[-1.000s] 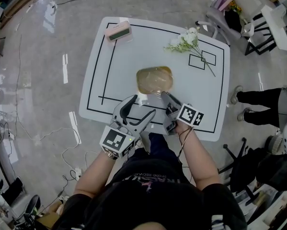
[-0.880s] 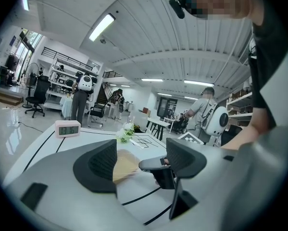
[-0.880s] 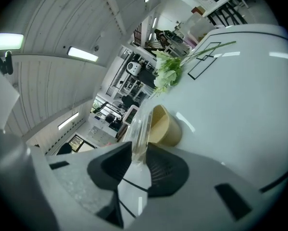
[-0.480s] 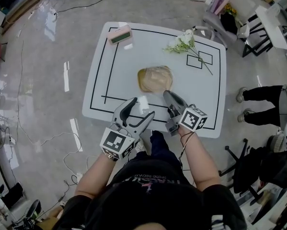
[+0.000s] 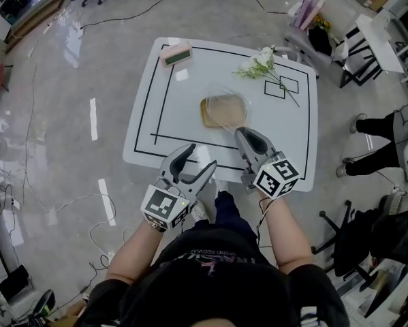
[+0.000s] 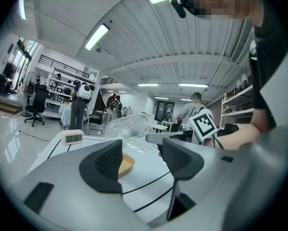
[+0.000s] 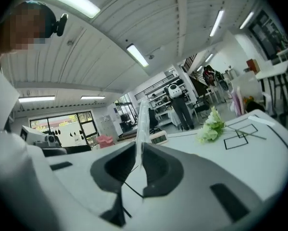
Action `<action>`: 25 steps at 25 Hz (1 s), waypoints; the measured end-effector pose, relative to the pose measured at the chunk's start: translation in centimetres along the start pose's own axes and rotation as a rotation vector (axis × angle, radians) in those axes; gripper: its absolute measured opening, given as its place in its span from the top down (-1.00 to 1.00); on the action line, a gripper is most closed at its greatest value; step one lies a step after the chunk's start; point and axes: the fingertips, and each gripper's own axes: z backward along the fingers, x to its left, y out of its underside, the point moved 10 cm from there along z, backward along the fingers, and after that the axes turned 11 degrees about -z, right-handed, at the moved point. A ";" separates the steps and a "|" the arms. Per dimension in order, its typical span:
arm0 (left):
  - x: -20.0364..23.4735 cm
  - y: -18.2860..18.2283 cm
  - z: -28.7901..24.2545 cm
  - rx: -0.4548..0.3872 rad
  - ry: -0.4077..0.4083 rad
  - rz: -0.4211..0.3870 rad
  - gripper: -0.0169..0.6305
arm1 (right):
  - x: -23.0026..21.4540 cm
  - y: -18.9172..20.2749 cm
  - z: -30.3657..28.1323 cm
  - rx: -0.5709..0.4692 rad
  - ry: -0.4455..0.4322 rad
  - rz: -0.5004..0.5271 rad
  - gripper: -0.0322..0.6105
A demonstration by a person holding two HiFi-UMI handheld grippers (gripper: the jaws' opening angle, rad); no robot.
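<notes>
A shallow tan container sits in the middle of the white table. My right gripper is shut on the edge of its clear plastic lid, which it holds raised above the container. In the right gripper view the lid's thin edge stands upright between the closed jaws of the right gripper. My left gripper hovers open over the table's front edge and holds nothing. The left gripper view shows the left gripper, the lifted lid and the container beyond.
A pink desk clock stands at the far left corner. White flowers lie at the far right beside small black squares. Black border lines run round the table. A person's legs, chairs and desks are on the right.
The right gripper has levelled and risen, lifting the clear lid off the tan container. Both grippers have drawn back towards the front edge. The left gripper stays open.
</notes>
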 end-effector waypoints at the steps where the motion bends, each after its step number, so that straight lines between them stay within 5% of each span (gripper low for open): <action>1: -0.2 -0.1 0.6 -0.005 0.002 -0.003 0.15 | 0.7 -0.1 0.3 -0.007 -0.003 0.022 0.78; 10: -1.9 -0.5 4.2 -0.040 0.017 -0.018 0.93 | 5.9 -0.6 4.7 -0.076 0.018 0.162 0.78; 25: -7.4 -1.6 4.5 -0.081 0.022 -0.009 0.93 | 10.0 -2.8 12.9 -0.117 0.004 0.326 0.78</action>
